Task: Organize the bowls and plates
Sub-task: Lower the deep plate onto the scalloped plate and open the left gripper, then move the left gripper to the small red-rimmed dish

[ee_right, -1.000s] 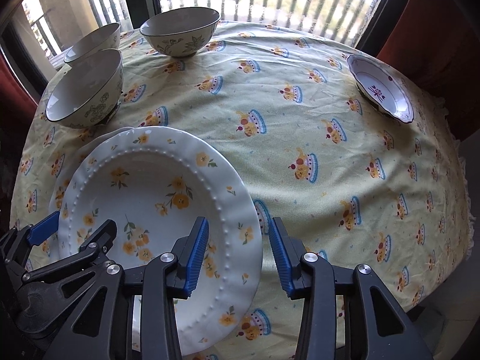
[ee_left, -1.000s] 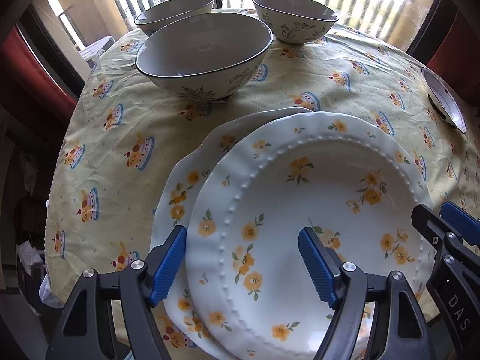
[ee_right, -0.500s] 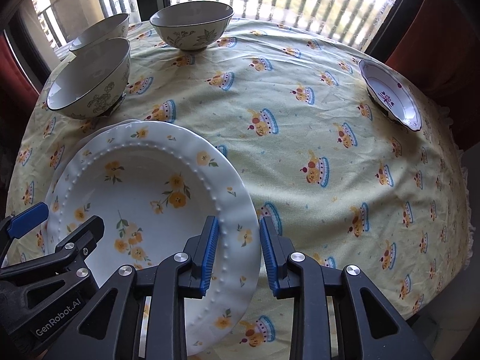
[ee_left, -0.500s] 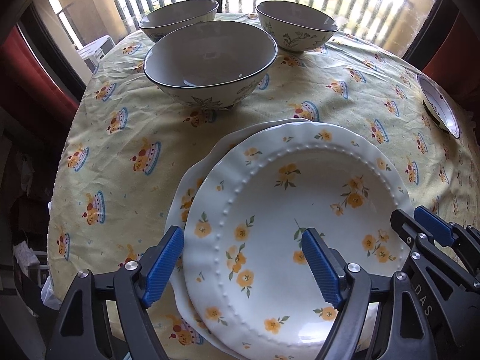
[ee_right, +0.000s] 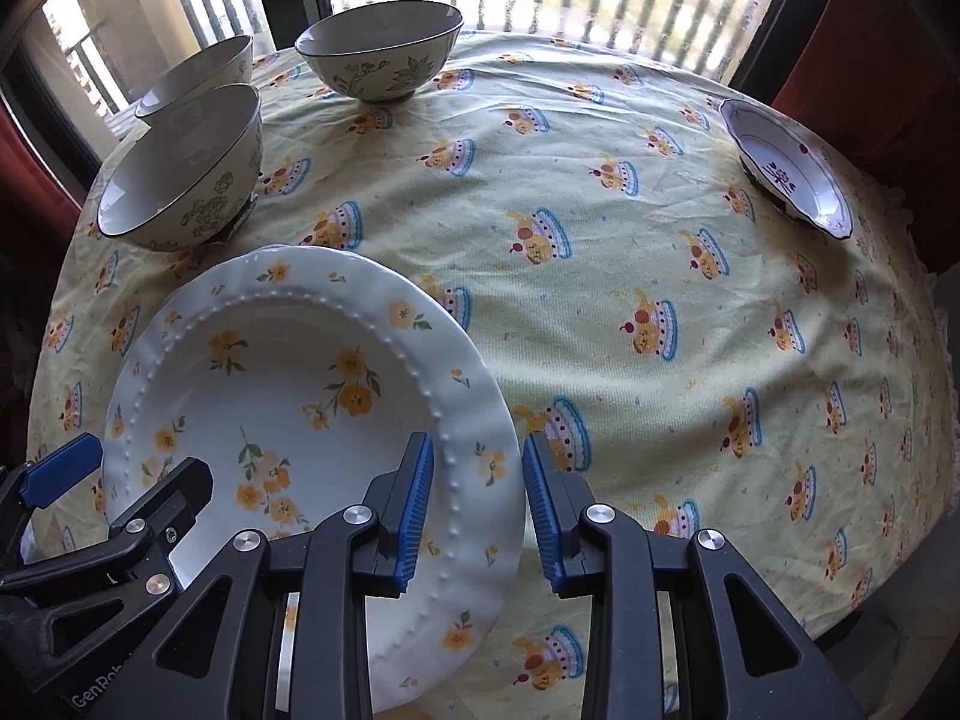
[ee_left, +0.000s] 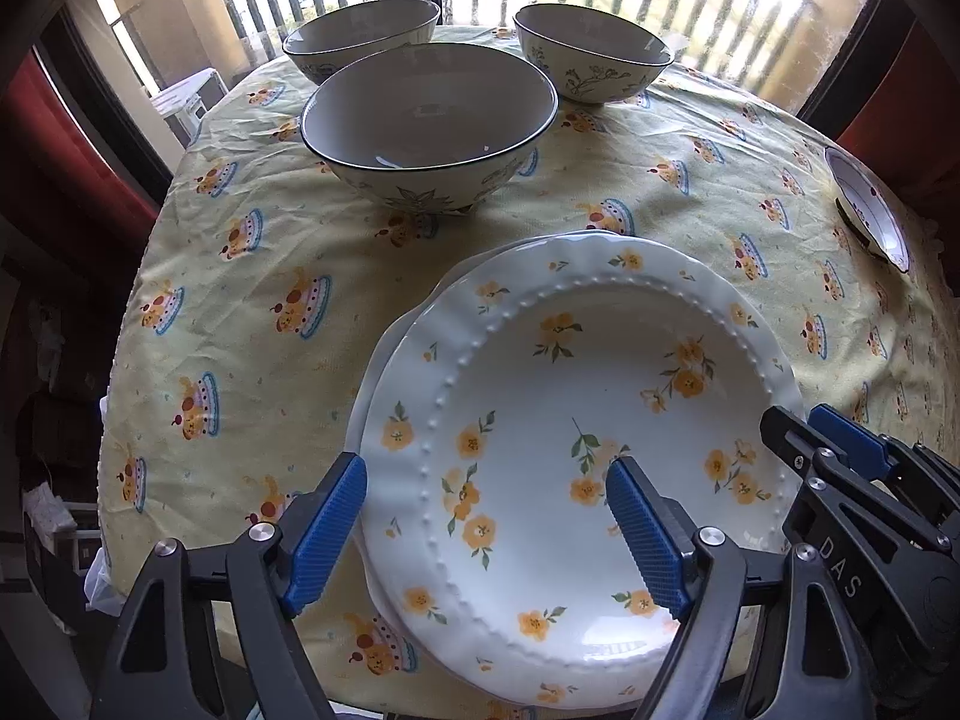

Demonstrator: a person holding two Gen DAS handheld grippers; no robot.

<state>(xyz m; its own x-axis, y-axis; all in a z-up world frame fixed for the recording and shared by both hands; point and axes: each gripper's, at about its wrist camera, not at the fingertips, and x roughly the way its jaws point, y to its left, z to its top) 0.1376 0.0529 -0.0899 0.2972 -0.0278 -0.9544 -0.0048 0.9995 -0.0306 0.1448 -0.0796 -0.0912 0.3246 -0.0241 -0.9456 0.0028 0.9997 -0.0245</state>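
Observation:
A white plate with yellow flowers (ee_left: 570, 396) (ee_right: 288, 372) lies on a second matching plate (ee_left: 384, 360), of which only a thin edge shows at its left. My left gripper (ee_left: 486, 534) is open wide across the plates' left rim, one pad outside and one over the well. My right gripper (ee_right: 477, 510) straddles the top plate's right rim. Its jaws are opening, and the pads stand just off the rim. Three floral bowls (ee_left: 429, 120) (ee_left: 360, 30) (ee_left: 591, 51) sit at the far side.
A small white dish with a dark rim and red pattern (ee_right: 786, 168) sits at the far right of the round table. The yellow patterned tablecloth (ee_right: 600, 300) is bare in the middle and right. Windows and red curtains lie behind.
The top plate has slid left over the lower plate, which shows far less than before. The right jaws narrowed around the rim, then widened slightly. The left jaws widened a little.

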